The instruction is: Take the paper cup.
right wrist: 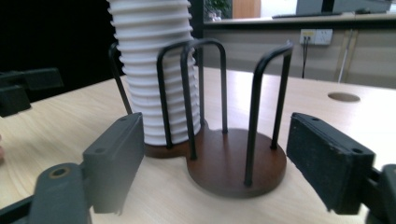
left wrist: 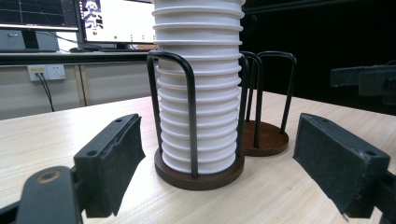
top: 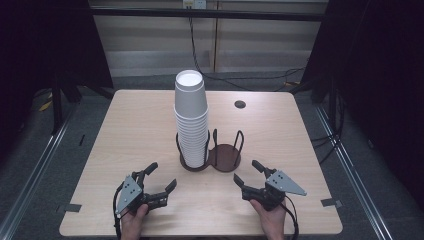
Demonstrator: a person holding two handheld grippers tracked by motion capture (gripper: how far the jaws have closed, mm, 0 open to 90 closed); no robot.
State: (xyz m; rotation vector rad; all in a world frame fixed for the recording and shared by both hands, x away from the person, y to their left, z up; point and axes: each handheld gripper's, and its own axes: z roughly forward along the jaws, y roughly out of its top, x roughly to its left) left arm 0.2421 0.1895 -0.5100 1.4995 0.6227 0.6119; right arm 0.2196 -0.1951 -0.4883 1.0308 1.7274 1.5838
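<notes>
**Cup stack in left ring of holder, both grippers spread and empty**

While the table [top: 125,125] carries little else, a two-ring holder [top: 210,159] stands near its middle, a dark wooden base with black wire hoops. Its left ring holds a tall stack [top: 191,120] of white paper cups set upside down, rims nested, the stack rising well above the hoops. Its right ring [right wrist: 233,158] holds nothing; bare brown wood shows between the hoops.

Nearer the person, the left gripper [top: 161,176] sits just before the stack, jaws spread with nothing between them; its pads frame the stack from a short way off without touching. Likewise the right gripper [top: 248,172] faces the bare ring, jaws released and apart.

From the left gripper view, the stack's top is cut off by the frame, and the right ring is partly hidden behind the stack. How many cups are nested cannot be counted. Far right on the table lies a small round hole [top: 240,104].
</notes>
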